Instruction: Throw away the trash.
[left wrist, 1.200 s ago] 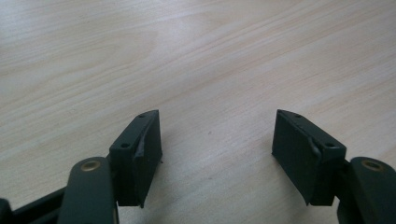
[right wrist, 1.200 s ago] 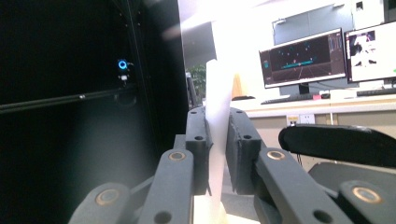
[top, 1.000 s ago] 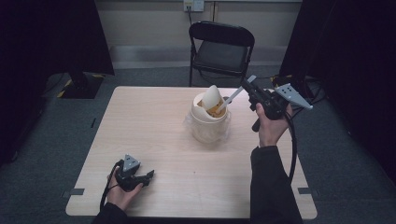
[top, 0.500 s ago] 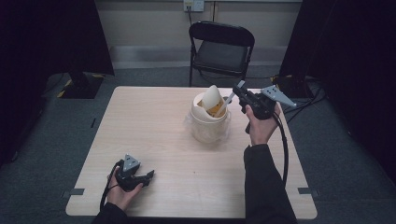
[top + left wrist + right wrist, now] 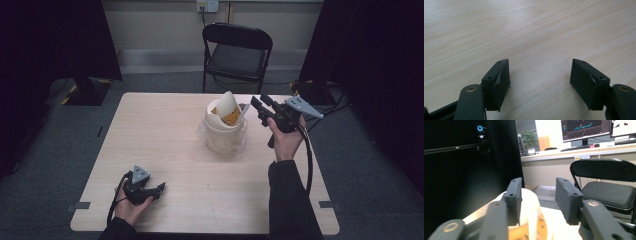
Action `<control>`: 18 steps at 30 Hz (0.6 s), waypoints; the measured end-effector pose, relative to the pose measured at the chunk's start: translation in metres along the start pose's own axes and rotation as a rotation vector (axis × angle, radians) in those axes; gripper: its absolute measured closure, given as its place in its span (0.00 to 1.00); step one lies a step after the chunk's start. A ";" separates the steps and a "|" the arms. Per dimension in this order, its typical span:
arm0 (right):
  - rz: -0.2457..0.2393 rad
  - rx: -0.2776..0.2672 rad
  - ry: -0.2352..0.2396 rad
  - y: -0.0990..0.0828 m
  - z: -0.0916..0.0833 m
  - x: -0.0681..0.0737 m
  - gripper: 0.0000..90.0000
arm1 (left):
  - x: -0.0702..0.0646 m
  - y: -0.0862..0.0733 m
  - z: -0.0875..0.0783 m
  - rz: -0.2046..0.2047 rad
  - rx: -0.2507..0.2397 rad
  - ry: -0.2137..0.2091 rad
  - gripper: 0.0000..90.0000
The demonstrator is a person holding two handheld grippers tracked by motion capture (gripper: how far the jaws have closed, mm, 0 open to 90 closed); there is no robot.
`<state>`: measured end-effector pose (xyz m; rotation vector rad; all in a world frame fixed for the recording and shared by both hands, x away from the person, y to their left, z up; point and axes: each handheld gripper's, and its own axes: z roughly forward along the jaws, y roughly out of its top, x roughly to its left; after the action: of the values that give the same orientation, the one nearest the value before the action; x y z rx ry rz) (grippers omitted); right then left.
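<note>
A small white bin point(image 5: 225, 134) stands a little right of the table's middle, its pale swing lid point(image 5: 227, 102) tipped up over a yellow inside. My right gripper point(image 5: 259, 101) hovers just right of the bin's rim, jaws toward it and open. In the right gripper view the gripper point(image 5: 537, 183) holds nothing, and the white lid point(image 5: 532, 202) sits close behind the jaws. A small pale scrap point(image 5: 244, 108) lies at the rim; I cannot tell what it is. My left gripper point(image 5: 160, 189) rests near the front left edge, open point(image 5: 539, 72) over bare wood.
The light wooden table point(image 5: 165, 145) has a black folding chair point(image 5: 237, 50) behind its far edge, also in the right gripper view point(image 5: 609, 185). Dark curtains hang on both sides. The right gripper's cable point(image 5: 309, 165) loops down beside the forearm.
My right gripper has moved left and down toward the bin's rim. A thin pale thing that stuck out from its jaws a second ago is gone from them. The left gripper has stayed put.
</note>
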<state>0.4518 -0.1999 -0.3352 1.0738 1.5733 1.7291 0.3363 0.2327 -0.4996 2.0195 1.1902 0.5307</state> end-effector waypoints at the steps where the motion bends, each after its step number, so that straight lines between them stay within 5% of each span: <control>1: -0.006 0.008 -0.003 -0.002 -0.007 -0.002 0.55 | 0.000 0.000 0.000 0.000 0.000 0.000 0.35; 18: 0.000 0.272 -0.004 -0.080 -0.049 0.003 0.39 | 0.000 0.000 0.000 0.000 0.000 0.000 0.35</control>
<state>0.4001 -0.2117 -0.4130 1.2033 1.8444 1.5412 0.3363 0.2327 -0.4995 2.0200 1.1897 0.5304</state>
